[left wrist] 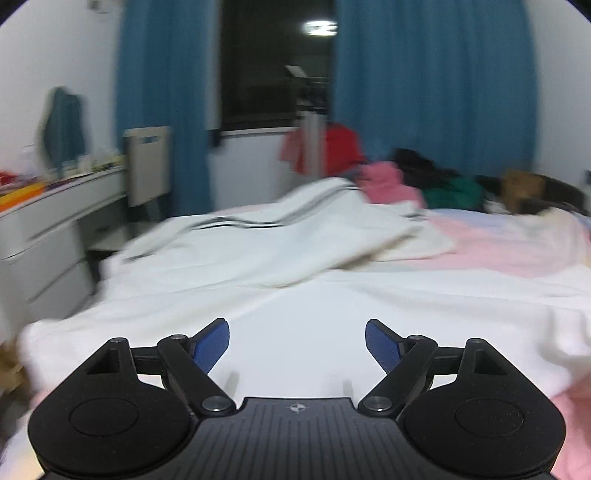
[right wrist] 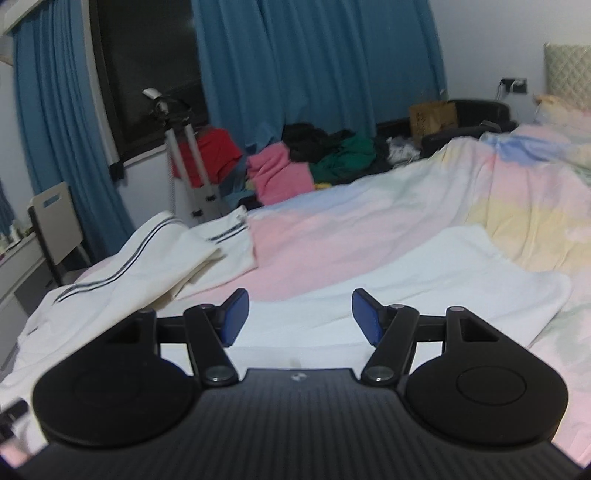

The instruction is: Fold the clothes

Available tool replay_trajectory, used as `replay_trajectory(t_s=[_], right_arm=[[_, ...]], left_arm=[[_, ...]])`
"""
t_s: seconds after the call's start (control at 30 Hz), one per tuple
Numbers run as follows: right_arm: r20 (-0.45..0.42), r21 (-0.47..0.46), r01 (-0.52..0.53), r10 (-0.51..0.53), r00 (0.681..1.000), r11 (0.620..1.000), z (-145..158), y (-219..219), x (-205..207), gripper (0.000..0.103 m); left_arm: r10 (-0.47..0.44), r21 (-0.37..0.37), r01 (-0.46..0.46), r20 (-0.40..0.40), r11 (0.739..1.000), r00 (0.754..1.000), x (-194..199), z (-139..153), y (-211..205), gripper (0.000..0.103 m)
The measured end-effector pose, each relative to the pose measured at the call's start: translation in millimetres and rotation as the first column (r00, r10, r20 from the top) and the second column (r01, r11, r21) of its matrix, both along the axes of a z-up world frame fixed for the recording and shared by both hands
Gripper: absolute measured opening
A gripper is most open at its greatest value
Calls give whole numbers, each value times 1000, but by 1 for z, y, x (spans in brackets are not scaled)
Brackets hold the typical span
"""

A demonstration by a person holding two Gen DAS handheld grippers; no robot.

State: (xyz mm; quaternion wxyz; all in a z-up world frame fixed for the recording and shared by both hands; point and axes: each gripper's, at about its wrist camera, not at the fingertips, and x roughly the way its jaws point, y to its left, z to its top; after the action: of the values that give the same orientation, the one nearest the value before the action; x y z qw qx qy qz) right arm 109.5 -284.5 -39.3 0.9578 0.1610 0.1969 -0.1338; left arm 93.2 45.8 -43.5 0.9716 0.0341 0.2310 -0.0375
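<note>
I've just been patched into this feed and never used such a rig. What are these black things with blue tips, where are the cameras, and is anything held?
Each picture comes from a camera mounted on a hand-held gripper, looking along its two fingers. One shows the left hand-held gripper, the other the right hand-held gripper. Both are open and hold nothing. Below them lies a plain white garment on a pastel bed cover. A white striped garment lies further off, and a clothes pile beyond the bed.

Dim indoor light, night outside, fisheye views

A lamp's reflection (left wrist: 320, 27) glares in the dark window (left wrist: 277, 66). The left wrist view is smeared by motion blur, worst at the desk (left wrist: 55, 214) and the clothes pile (left wrist: 424, 177); the right wrist view is sharper. Both bend and darken toward the corners.
</note>
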Motion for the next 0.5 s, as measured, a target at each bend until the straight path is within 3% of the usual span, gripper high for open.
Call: replay_trajectory(t_s=[0.07,0.17,0.33,0.5], right_arm=[[5,12,31,-31,1000,999,-1,-3,3,65],[11,25,57,-57,998,998,-9,-5,7,65],[-16,-6,102,-102,995,995,-28,-11,22,65],[-49,23,171,-170,984,985,-52,-24,38,65]], left_arm=[[-65,7,65,-5,998,998,23,-8,-21,78],[-135,75,134,9,988,991,61,-24,-55,78],[-243,167,238,4,957,970,140,-53,-128,73],[-319,172,322,-48,931,947,224,-74,-204,69]])
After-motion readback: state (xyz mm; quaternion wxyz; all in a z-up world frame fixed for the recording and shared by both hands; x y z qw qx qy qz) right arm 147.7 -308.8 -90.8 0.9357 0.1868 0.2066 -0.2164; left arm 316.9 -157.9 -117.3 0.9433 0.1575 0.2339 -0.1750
